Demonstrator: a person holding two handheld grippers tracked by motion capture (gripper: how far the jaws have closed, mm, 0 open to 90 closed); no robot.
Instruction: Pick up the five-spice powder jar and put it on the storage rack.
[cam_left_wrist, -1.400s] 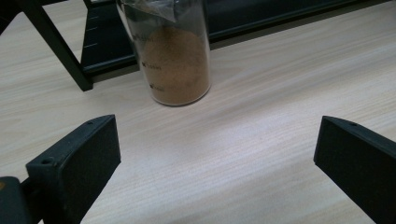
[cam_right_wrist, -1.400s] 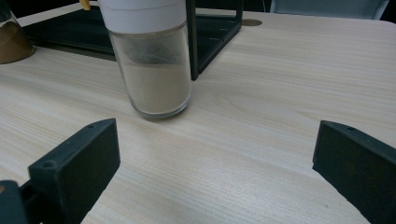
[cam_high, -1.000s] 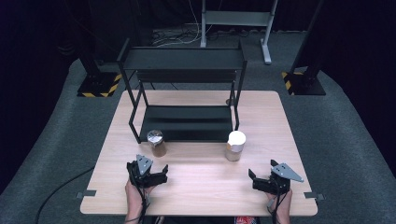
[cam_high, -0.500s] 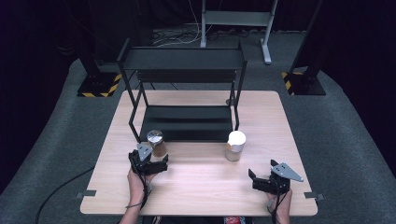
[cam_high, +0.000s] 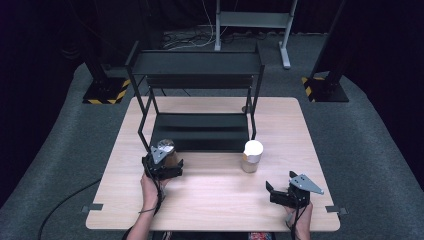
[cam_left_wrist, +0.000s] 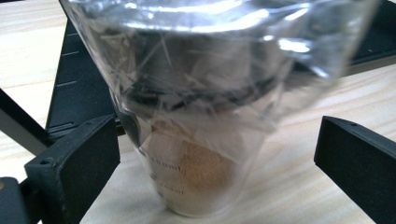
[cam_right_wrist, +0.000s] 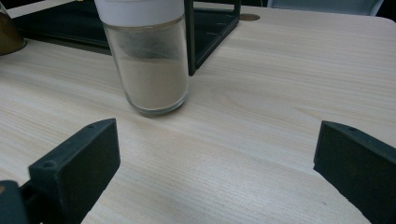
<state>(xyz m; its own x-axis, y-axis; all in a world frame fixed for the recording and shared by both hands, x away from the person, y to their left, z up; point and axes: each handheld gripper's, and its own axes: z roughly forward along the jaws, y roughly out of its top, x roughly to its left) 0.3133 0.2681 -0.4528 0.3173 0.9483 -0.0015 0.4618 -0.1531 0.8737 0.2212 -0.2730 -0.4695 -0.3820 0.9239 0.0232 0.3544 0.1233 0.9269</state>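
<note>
Overhead and gripper-mounted views of a two-handed tabletop scene. The wooden table (cam_high: 210, 210) carries a black two-tier metal rack (cam_high: 197, 95) across its far half, toward 12 o'clock. Two containers stand upright on the table just in front of the rack's lower shelf.

The clear plastic cup (cam_high: 166, 150) sits at about 10 o'clock from the table's centre, close to the rack's front left leg. In the left gripper view the cup (cam_left_wrist: 205, 140) stands between the two black jaws, holds brown powder in its lower part, and is covered over the top with crinkled transparent film. The left gripper (cam_high: 162, 167) is at the cup's near side, at 6 o'clock from it. Its jaws are spread wide on either side of the cup, and a gap shows between each jaw and the cup wall, so the tongs are released and not yet grasping.

The glass jar (cam_high: 252, 156) with a white lid stands at about 2 o'clock from the table's centre, near the rack's front right leg and well apart from the cup. In the right gripper view the jar (cam_right_wrist: 149, 70) holds pale powder.

The right gripper (cam_high: 280, 194) rests low over the near right part of the table, at about 5 o'clock from the jar and apart from it. Its jaws are also released, spread wide over bare wood with nothing between them (cam_right_wrist: 210, 168).
</note>
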